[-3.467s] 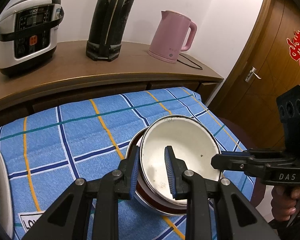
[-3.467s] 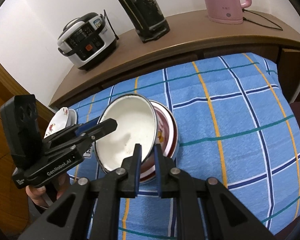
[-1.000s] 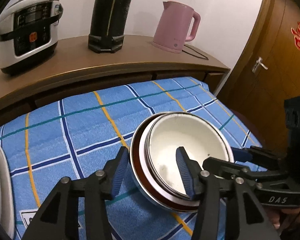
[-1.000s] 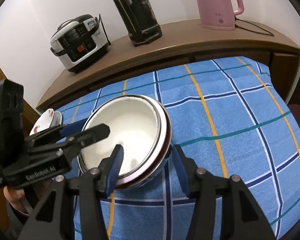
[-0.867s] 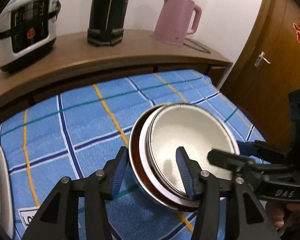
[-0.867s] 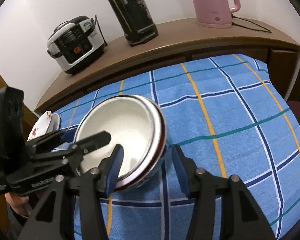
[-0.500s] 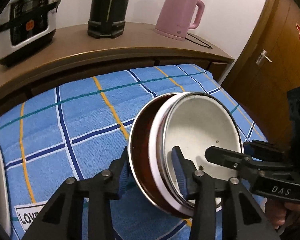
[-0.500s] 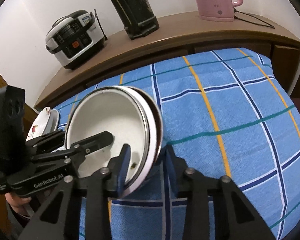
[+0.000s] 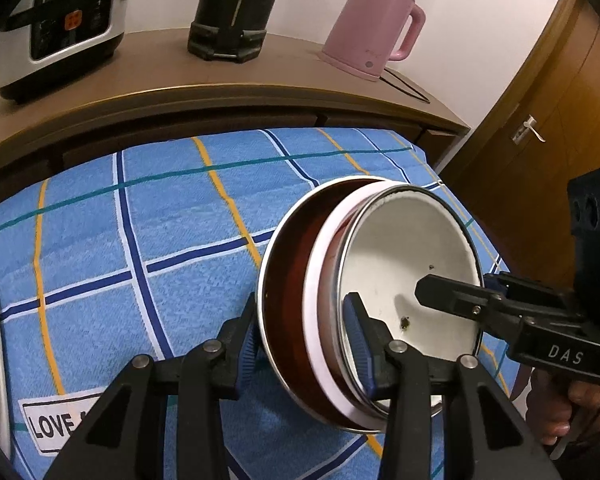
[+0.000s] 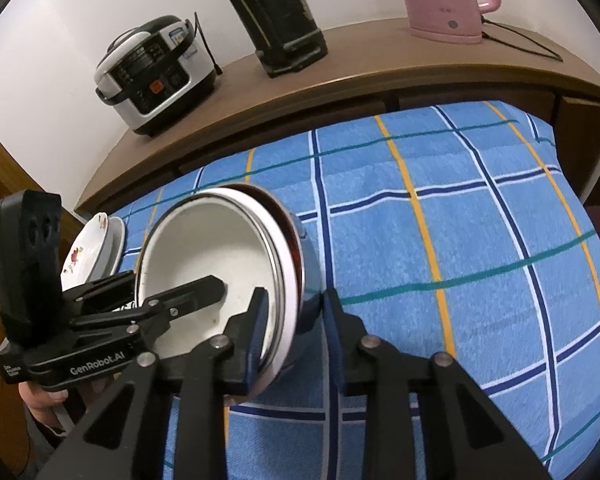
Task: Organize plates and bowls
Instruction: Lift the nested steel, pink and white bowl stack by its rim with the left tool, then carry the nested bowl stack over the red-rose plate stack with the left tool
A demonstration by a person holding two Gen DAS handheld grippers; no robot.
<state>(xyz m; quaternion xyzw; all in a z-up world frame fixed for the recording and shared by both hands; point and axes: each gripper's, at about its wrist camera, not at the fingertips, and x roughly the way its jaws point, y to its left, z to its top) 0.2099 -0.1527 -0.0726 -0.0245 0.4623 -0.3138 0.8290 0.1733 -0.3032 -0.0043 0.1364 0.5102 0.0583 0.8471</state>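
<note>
my left hand-held gripper point(image 9: 304, 344) clamped across the rims of the nested bowl stack point(image 9: 380, 280), my right hand-held gripper point(image 10: 294, 318) clamped on its opposite edge, stack tilted steeply over the blue plaid surface point(image 9: 140, 220), floral plates point(image 10: 90, 248) near the left edge

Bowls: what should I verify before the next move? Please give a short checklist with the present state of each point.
1. Left gripper clamps the bowls at the rims: ok.
2. Right gripper clamps the same rims: ok.
3. Bowls nested together: ok.
4. Bowls level: not ok, tilted steeply.
5. Lower edge off the cloth: cannot tell.
6. Plates apart from the bowls: ok.
</note>
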